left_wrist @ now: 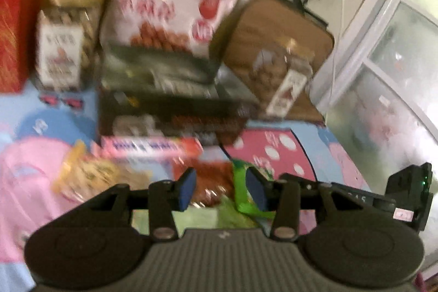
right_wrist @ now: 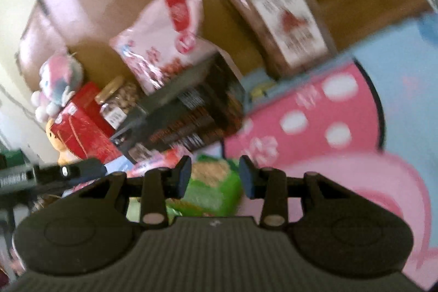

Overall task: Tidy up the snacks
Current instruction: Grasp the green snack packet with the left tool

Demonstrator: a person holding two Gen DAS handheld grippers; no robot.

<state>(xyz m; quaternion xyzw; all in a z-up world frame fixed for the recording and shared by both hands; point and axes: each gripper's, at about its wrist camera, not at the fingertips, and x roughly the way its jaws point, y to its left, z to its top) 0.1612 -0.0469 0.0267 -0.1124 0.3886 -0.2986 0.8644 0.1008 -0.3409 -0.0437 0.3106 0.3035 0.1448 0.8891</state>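
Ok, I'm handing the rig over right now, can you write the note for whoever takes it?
Left tool: open, nothing held, over the red packet beside the green packet.
Right tool: open, empty, over the green packet.
Placed at the back: pink bag leaning on the cardboard, on the dark boxes; jar and red box to their left; second jar leaning at right.
Loose in front: pink box, yellow packet, red and green packets.
Left: put those away. The frames are blurred.
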